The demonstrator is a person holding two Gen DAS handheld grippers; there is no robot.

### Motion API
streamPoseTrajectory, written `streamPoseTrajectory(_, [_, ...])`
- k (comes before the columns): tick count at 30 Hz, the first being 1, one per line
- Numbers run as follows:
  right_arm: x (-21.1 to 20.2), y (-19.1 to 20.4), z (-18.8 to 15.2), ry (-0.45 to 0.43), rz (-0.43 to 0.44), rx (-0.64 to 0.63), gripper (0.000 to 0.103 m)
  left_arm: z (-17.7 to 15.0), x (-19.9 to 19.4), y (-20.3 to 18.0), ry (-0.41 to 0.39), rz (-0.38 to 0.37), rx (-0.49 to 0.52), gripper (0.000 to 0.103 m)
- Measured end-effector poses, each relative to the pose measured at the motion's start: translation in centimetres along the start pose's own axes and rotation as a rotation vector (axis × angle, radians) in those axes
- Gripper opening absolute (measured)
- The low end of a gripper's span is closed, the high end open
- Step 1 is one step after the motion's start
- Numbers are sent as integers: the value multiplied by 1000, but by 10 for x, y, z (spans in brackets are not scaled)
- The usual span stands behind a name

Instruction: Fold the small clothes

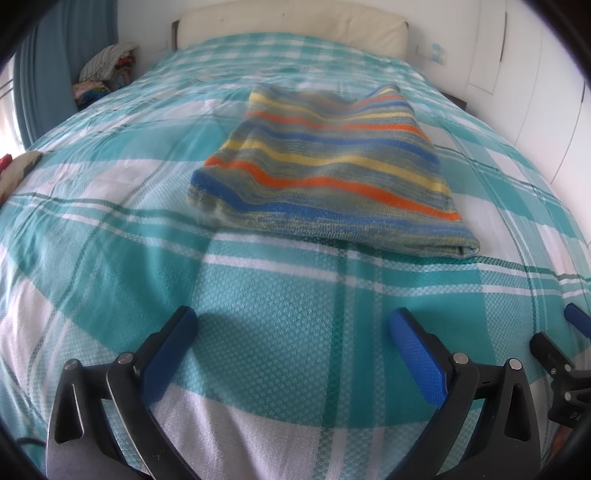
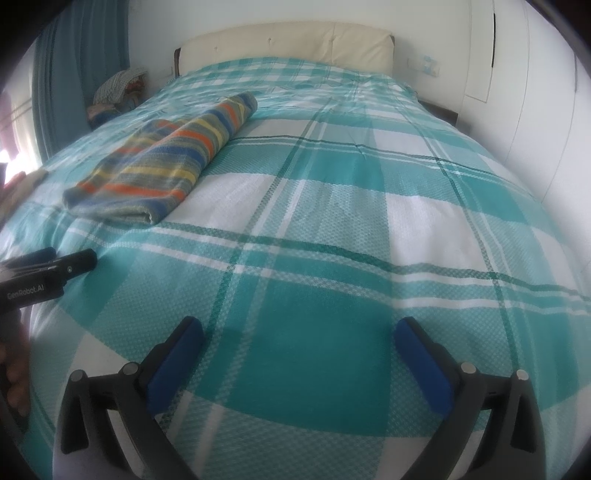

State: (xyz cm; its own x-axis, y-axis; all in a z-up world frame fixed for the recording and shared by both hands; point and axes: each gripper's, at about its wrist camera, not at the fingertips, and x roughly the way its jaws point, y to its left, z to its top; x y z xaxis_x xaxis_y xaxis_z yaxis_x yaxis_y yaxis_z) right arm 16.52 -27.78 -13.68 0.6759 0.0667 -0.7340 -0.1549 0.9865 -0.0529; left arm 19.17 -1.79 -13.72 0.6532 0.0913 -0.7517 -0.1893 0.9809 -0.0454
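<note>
Folding looks finished: the striped knit garment (image 1: 325, 173) lies as a neat folded packet on the bed (image 1: 258, 314), far from both grippers. Left gripper (image 1: 293, 334) and right gripper (image 2: 299, 339) have fingers apart, holding nothing.

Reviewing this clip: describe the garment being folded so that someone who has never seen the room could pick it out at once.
A bed under a teal and white checked cover fills the room, with a cream headboard at the far end. On the cover lies a folded knit garment, ahead of the open left gripper. Its blue, orange and yellow stripes set it apart from the checks around it.
</note>
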Motion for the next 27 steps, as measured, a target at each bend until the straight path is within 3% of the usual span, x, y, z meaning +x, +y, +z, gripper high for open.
streamPoseTrajectory(27, [1,0,0,7,-5,-3,102,-1,1,-1,-6,14,10,103])
